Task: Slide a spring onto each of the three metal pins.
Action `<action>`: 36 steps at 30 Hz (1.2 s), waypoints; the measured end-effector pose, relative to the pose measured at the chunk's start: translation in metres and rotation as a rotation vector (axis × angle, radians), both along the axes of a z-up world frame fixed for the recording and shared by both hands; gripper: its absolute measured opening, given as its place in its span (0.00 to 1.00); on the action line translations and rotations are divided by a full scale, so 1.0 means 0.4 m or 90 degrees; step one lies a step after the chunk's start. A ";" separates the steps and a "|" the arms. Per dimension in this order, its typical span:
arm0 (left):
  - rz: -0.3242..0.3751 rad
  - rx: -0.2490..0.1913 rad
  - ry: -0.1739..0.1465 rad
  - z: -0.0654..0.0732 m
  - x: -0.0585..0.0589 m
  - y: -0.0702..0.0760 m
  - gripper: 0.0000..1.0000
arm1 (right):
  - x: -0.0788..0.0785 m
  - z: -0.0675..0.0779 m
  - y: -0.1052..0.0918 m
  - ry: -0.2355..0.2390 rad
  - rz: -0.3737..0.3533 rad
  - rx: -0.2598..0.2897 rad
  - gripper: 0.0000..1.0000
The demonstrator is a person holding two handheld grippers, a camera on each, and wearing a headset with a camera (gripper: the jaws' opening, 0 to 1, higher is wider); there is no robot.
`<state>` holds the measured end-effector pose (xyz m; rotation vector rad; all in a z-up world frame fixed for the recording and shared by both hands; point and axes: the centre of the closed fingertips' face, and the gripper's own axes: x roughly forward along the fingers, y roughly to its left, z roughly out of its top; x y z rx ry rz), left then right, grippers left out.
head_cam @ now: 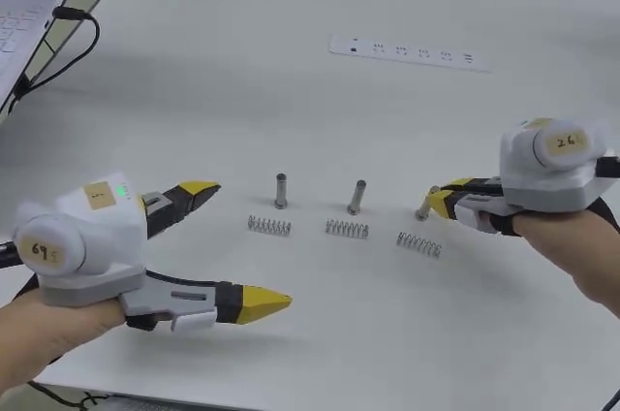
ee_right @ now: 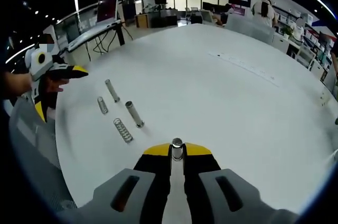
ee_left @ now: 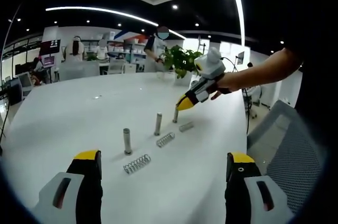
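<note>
White workbench top, open office behind. Long white power strip lies well beyond both claws. Left gripper, white body with black jaws and yellow tips, hangs spread wide with nothing between the jaws. Right gripper, same build, is pressed together on a short grey metal pin, pinching it just under the head; cannot tell if the pin is lifted. Middle pin and third pin stand upright between the two claws. Small coiled wire spring lies just beside the right claw's tips. Second spring and third spring lie ahead of the left claw, each near its pin. No spring is on a pin yet. Judgement: the grip sits near the pin's top, so leave one end free. Left claw should take a spring lightly at mid-coil and line its bore up with the pin.
</note>
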<state>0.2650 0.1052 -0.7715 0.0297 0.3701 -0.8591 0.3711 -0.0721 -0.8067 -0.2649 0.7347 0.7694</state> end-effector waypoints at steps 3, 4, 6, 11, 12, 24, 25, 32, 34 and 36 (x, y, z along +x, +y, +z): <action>0.002 -0.001 0.001 0.000 0.000 0.003 0.96 | -0.002 -0.001 0.002 0.004 0.002 0.001 0.06; 0.003 -0.001 0.000 0.000 0.000 0.005 0.96 | -0.004 -0.001 0.003 0.005 0.003 0.002 0.06; 0.004 -0.002 0.001 0.001 0.000 0.006 0.96 | -0.005 -0.001 0.003 0.010 0.001 0.004 0.06; 0.005 -0.006 0.001 0.002 0.001 0.006 0.96 | -0.003 0.001 0.005 0.018 -0.006 0.020 0.12; 0.004 -0.007 0.001 0.003 0.000 0.006 0.96 | -0.003 0.001 0.004 0.016 -0.005 0.019 0.13; 0.008 -0.016 0.000 0.012 0.006 0.005 0.97 | -0.001 0.013 -0.003 0.014 -0.013 0.036 0.18; 0.008 -0.017 0.001 0.013 0.006 0.004 0.97 | -0.001 0.014 -0.002 0.014 -0.015 0.038 0.19; 0.003 -0.013 0.002 0.015 0.006 0.000 0.97 | -0.007 0.019 0.000 0.012 -0.017 0.046 0.21; 0.002 -0.012 0.002 0.016 0.006 -0.002 0.97 | -0.009 0.020 -0.001 0.013 -0.017 0.049 0.21; 0.002 -0.012 0.002 0.016 0.006 -0.002 0.97 | -0.012 0.021 -0.004 0.016 -0.020 0.052 0.21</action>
